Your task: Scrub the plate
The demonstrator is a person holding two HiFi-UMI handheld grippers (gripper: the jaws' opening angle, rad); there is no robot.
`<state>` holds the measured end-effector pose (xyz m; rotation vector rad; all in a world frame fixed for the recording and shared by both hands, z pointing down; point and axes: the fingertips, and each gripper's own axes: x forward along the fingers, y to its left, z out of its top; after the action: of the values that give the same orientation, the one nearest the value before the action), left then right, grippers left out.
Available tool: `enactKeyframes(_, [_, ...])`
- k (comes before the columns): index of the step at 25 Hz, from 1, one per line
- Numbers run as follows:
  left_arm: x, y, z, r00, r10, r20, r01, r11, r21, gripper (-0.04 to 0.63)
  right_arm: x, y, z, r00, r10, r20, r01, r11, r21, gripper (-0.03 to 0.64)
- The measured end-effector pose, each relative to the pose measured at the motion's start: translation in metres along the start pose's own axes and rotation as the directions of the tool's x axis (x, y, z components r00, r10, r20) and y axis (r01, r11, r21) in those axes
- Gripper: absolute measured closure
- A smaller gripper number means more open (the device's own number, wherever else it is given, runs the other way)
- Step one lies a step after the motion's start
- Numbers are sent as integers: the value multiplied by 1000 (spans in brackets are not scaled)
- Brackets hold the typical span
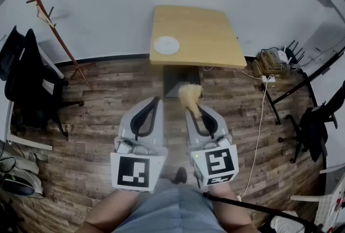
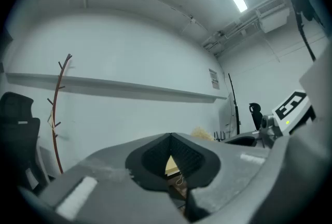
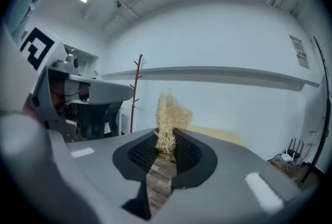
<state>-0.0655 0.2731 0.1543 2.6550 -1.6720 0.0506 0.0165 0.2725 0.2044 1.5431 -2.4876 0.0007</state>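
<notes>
A white plate (image 1: pixel 166 45) lies near the left front edge of a small wooden table (image 1: pixel 205 38), far ahead of both grippers. My right gripper (image 1: pixel 192 107) is held over the floor, short of the table. It is shut on a tuft of straw-coloured scrubber fibres (image 1: pixel 190 95), which stick out past its tips. In the right gripper view the scrubber (image 3: pixel 169 114) stands up from between the pinched jaws (image 3: pixel 167 138). My left gripper (image 1: pixel 154 102) hangs beside it, shut and empty. Its tips (image 2: pixel 170 137) meet at a point, and a slice of the table (image 2: pixel 171 164) shows behind them.
A reddish coat stand (image 1: pixel 54 27) leans at the back left, with a black office chair (image 1: pixel 27 81) beside it. At the right are a router (image 1: pixel 273 60) with a white cable (image 1: pixel 259 129), a dark frame and another chair (image 1: pixel 315 129). The table's pedestal base (image 1: pixel 178 80) stands on the wood floor.
</notes>
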Motion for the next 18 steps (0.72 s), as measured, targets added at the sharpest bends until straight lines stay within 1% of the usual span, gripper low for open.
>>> enactKeyframes(3, [1, -4, 1, 1000, 0, 7, 0, 1000, 17, 574, -2, -3, -1, 1000, 2, 10, -2, 1000, 3, 546])
enactKeyframes(7, [3, -20, -2, 1000, -11, -8, 11, 1000, 14, 574, -9, -11, -4, 1000, 7, 9, -7, 1000, 12, 546])
enactKeyframes(10, [8, -32, -4, 1000, -16, -15, 17, 1000, 25, 574, -14, -19, -8, 1000, 10, 14, -10, 1000, 18, 546])
enactKeyframes(15, [17, -64, -7, 999, -18, -30, 20, 998, 55, 574, -31, -44, -20, 1000, 16, 21, -17, 999, 40, 546])
enactKeyframes(18, [24, -87, -8, 999, -8, -37, 10, 998, 54, 574, -42, -61, -23, 998, 39, 44, -42, 997, 72, 543])
